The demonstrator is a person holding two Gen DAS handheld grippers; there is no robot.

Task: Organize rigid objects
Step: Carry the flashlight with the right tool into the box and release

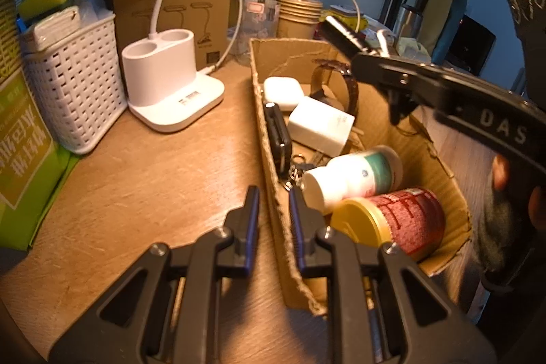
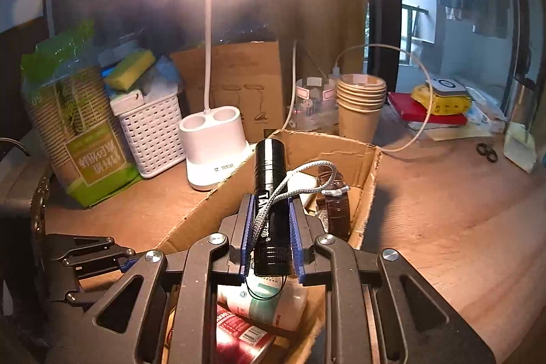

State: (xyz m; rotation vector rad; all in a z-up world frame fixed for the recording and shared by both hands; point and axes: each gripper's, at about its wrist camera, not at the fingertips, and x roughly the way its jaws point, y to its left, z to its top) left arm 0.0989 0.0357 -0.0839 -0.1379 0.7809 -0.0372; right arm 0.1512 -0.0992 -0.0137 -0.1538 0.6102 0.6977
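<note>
Black flashlight [image 2: 270, 193] pinched between the blue pads of the right gripper [image 2: 270, 232], held above the open cardboard box [image 2: 365, 179]; its grey wrist strap [image 2: 307, 174] loops over the barrel. In the left wrist view the same flashlight [image 1: 341, 31] shows over the far end of the box, clear of the contents.

The left gripper [image 1: 272, 215] straddles the near side wall of the box, one finger outside, one inside. The jaws are narrowly apart with the wall between them; whether they actually press the cardboard, cannot tell.

Already in the box: red can [image 1: 396, 220] with yellow lid, white pill bottle [image 1: 351, 176], keys [image 1: 297, 169], white charger [image 1: 320, 123], white earbud case [image 1: 282, 91], brown-strap watch [image 1: 341, 87], black key fob [image 1: 278, 133].

Step in hand, judged: carrying the flashlight in for drop-off. Next move likely calls for lowering it into a free patch of box floor and then spreading the jaws. Watch that the strap doesn't snag the pads or the watch.
</note>
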